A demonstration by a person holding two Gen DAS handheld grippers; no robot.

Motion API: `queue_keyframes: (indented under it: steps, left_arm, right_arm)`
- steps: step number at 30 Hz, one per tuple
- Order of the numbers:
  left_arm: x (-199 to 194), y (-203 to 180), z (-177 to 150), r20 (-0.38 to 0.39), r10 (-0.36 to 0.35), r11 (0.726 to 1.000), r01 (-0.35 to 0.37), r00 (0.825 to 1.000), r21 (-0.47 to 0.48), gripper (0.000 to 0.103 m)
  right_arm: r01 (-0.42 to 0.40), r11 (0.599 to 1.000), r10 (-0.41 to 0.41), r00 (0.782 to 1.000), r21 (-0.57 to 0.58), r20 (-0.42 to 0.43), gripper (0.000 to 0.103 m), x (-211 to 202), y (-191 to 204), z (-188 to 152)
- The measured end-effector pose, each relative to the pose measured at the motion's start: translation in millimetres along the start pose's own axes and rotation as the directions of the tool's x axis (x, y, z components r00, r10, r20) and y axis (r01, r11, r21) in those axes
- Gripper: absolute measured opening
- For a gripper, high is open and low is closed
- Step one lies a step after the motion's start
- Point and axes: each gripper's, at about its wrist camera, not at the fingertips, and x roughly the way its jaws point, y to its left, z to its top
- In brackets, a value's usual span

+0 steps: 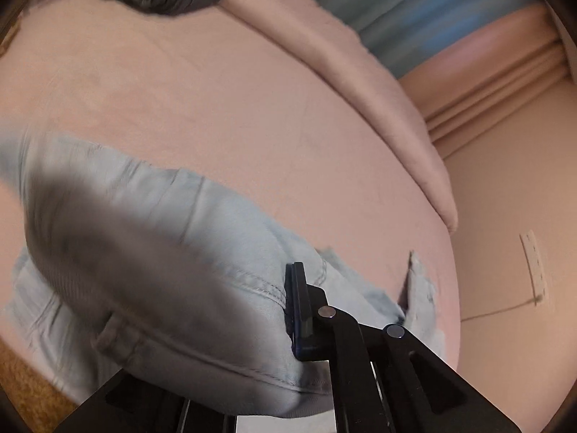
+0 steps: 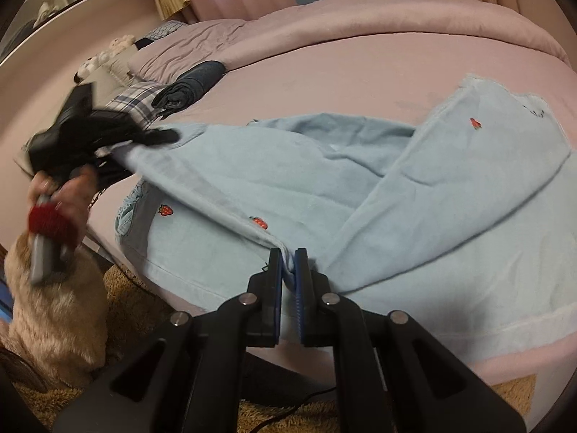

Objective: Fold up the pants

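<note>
Both grippers, left gripper and right gripper, clench folds of the soft, limp pants near the bed edge, best gripped along seams.

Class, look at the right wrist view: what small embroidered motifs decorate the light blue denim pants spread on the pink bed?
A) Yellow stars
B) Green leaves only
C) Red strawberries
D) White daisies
C: small red strawberries show on the light blue denim pants, with more of them further along the fabric on the pink bed.
</note>
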Motion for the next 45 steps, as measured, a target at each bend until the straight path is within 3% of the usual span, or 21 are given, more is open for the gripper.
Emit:
queue_keyframes:
  steps: [3, 5, 7, 12, 15, 16, 17, 18, 19, 20, 22, 24, 25, 28, 31, 33, 34, 36, 39, 42, 45]
  left_arm:
    - [-16.3, 2.6, -22.1, 0.013, 0.001, 0.999, -0.002, 1.000, 0.037, 0.004]
    - [-9.7, 4.5, -33.4, -0.001, 0.062, 0.996, -0.061, 0.998, 0.069, 0.004]
    - [4.1, 19.8, -46.5, -0.030, 0.136, 0.987, -0.133, 0.990, 0.086, 0.004]
    - [20.3, 32.2, -49.5, -0.050, 0.120, 0.993, -0.119, 0.991, 0.023, 0.006]
    - [21.7, 26.9, -48.0, -0.040, 0.140, 0.989, -0.138, 0.989, 0.046, 0.006]
    - [24.2, 21.2, -48.8, -0.036, 0.143, 0.989, -0.141, 0.989, 0.051, 0.006]
    - [24.3, 17.8, -51.0, -0.034, 0.143, 0.989, -0.141, 0.989, 0.054, 0.006]
    - [22.1, 19.2, -52.8, -0.035, 0.139, 0.989, -0.137, 0.990, 0.053, 0.006]
    - [22.9, 19.6, -52.1, -0.042, 0.132, 0.991, -0.130, 0.990, 0.045, 0.006]
    - [22.9, 19.9, -53.1, -0.048, 0.124, 0.992, -0.122, 0.991, 0.037, 0.006]
    - [17.6, 27.6, -49.8, -0.057, 0.103, 0.995, -0.102, 0.993, 0.015, 0.006]
    - [15.5, 29.6, -45.0, -0.056, 0.076, 0.997, -0.076, 0.996, 0.013, 0.006]
    - [15.3, 29.6, -41.5, -0.055, 0.064, 0.998, -0.064, 0.996, 0.007, 0.006]
    - [10.4, 24.9, -25.9, -0.037, 0.022, 1.000, -0.022, 0.999, -0.003, 0.006]
    - [-4.6, 9.8, -7.4, 0.043, -0.022, 0.999, 0.020, 0.999, 0.025, 0.006]
    - [-20.0, 1.6, 8.5, 0.102, -0.065, 0.998, 0.063, 0.993, 0.018, 0.006]
    - [-27.8, -0.3, 14.5, 0.127, -0.078, 0.997, 0.077, 0.989, 0.013, 0.006]
    - [-42.8, 0.1, 20.5, 0.171, -0.096, 0.995, 0.096, 0.981, 0.012, 0.006]
    - [-49.0, 9.4, 9.3, 0.178, -0.118, 0.993, 0.117, 0.977, 0.019, 0.006]
    - [-21.6, 21.5, -19.8, 0.058, -0.033, 0.999, 0.031, 0.998, 0.041, 0.006]
    - [7.9, 35.4, -49.2, -0.057, 0.038, 0.998, -0.035, 0.998, 0.060, 0.006]
  right_arm:
    - [0.018, 0.998, -0.019, 1.000, 0.054, 0.017, 0.024, -13.8, -6.9, 6.5]
    - [0.087, 0.994, -0.090, 0.995, 0.070, 0.050, 0.061, -27.2, -12.4, 13.5]
    - [0.219, 0.970, -0.230, 0.968, 0.104, 0.105, 0.076, -42.6, -24.2, 30.2]
    - [0.316, 0.905, -0.346, 0.936, 0.283, 0.062, 0.079, -30.2, -71.7, 97.3]
    - [0.404, 0.867, -0.423, 0.906, 0.292, 0.004, 0.077, 1.4, -84.2, 132.8]
    - [0.495, 0.827, -0.506, 0.862, 0.266, -0.032, 0.076, 17.8, -86.9, 143.0]
    - [0.587, 0.776, -0.594, 0.803, 0.231, -0.048, 0.076, 30.8, -88.3, 148.7]
    - [0.687, 0.706, -0.687, 0.723, 0.174, -0.066, 0.076, 46.5, -88.7, 152.6]
    - [0.735, 0.668, -0.730, 0.677, 0.115, -0.095, 0.076, 62.6, -90.9, 153.9]
    - [0.733, 0.676, -0.723, 0.679, 0.069, -0.131, 0.068, 78.7, -96.1, 151.5]
    - [0.683, 0.726, -0.672, 0.729, 0.080, -0.128, 0.049, 86.3, -102.9, 146.2]
    - [0.654, 0.747, -0.648, 0.756, 0.121, -0.093, 0.015, 76.1, -107.4, 146.5]
    - [0.636, 0.756, -0.629, 0.771, 0.152, -0.098, 0.007, 71.9, -111.9, 148.9]
    - [0.536, 0.813, -0.533, 0.842, 0.227, -0.082, 0.005, 57.6, -121.6, 167.8]
    - [0.471, 0.851, -0.487, 0.873, 0.232, 0.012, 0.005, 32.9, -111.8, 202.6]
    - [0.362, 0.896, -0.403, 0.906, 0.256, 0.130, 0.005, 6.1, -94.1, 230.7]
    - [0.292, 0.917, -0.353, 0.911, 0.272, 0.212, 0.005, -14.5, -86.3, 238.4]
    - [0.164, 0.946, -0.266, 0.885, 0.279, 0.383, 0.005, -63.4, -79.5, 237.1]
    - [0.155, 0.937, -0.296, 0.828, 0.313, 0.476, 0.006, -108.7, -90.8, 194.6]
    - [0.177, 0.876, -0.371, 0.840, 0.449, 0.395, 0.007, -116.6, -122.8, 117.8]
    - [0.218, 0.784, -0.430, 0.866, 0.581, 0.256, 0.006, -100.5, -160.0, 41.3]
